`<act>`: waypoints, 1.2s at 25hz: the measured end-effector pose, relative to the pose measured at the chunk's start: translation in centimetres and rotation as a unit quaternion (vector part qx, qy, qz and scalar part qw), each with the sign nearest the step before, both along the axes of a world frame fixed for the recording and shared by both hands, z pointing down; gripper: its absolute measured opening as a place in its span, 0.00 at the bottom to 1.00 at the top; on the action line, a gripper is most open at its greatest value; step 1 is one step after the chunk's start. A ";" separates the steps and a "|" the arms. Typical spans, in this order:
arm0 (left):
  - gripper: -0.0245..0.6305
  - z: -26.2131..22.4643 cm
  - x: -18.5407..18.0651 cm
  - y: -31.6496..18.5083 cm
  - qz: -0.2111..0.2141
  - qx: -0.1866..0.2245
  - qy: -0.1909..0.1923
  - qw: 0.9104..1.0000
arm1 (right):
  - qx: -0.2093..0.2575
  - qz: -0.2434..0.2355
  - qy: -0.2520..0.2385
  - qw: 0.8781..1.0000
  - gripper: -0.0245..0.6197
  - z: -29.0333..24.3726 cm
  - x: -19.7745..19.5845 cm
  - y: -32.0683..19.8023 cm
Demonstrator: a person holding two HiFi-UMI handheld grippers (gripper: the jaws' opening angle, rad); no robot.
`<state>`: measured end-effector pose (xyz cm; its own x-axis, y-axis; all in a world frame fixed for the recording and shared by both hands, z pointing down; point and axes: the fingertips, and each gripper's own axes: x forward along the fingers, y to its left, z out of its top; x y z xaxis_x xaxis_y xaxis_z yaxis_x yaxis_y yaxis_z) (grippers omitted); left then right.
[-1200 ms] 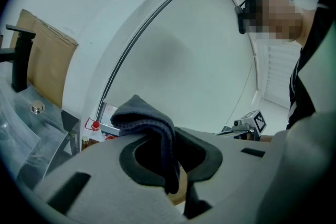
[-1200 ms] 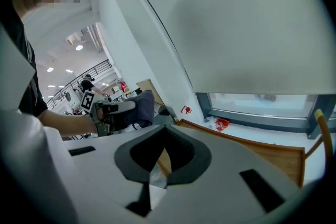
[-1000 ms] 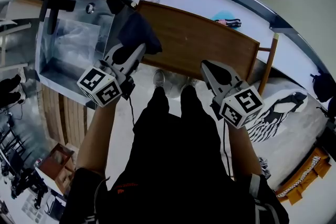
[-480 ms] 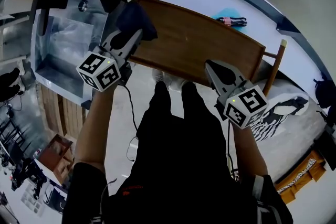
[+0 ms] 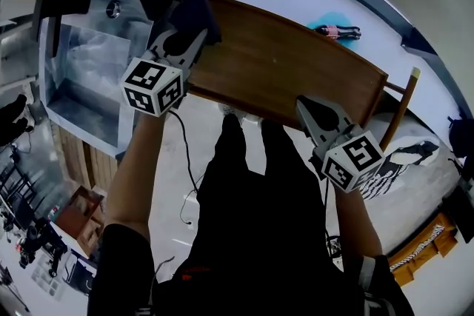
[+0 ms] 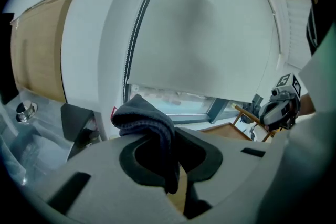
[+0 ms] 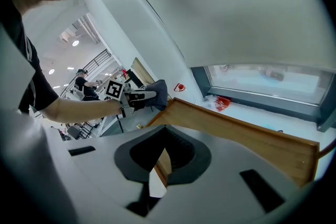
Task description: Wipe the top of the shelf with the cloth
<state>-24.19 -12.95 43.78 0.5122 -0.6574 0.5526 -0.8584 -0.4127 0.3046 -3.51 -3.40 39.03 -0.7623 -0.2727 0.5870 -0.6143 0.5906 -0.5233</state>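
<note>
Head view: left gripper point(image 5: 195, 35) pinches dark cloth point(image 5: 194, 11) on wooden shelf point(image 5: 296, 64) at eleven o'clock; right gripper point(image 5: 305, 103), pressed together, at four o'clock.

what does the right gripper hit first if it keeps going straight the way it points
Probably the wooden shelf: the right gripper points at its near edge, and its view looks along the top. Depth is unclear; it might skim above.

Two hand-held grippers point(image 5: 187, 39) point(image 5: 309, 109), one dark cloth point(image 5: 194, 11), one wooden shelf point(image 5: 285, 63), one metal basin point(image 5: 74, 106).
</note>
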 end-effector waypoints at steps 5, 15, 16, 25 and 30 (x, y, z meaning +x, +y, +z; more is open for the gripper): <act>0.12 1.9 -0.1 -0.7 0.019 -0.010 -0.038 0.999 | -0.012 0.004 0.002 1.000 0.05 1.2 -0.1 0.6; 0.12 6.5 0.3 -1.5 0.065 -0.022 -0.197 0.978 | -0.030 0.025 0.004 0.999 0.05 2.8 0.8 1.8; 0.12 7.1 0.5 -1.5 0.070 -0.028 -0.205 0.976 | -0.032 0.027 0.004 0.999 0.05 3.0 0.9 2.0; 0.12 10.8 3.4 -1.6 0.097 -0.069 -0.205 0.972 | -0.043 0.046 0.003 0.998 0.05 3.8 2.9 2.7; 0.12 11.7 4.8 -1.4 0.108 -0.081 -0.198 0.971 | -0.044 0.056 0.002 0.997 0.05 4.1 4.1 2.5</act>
<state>-19.37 -14.32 55.48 0.3546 -0.4467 0.8214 -0.8203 -0.5702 0.0441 0.59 -0.87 43.15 -0.7281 -0.3034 0.6147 -0.6755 0.4701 -0.5680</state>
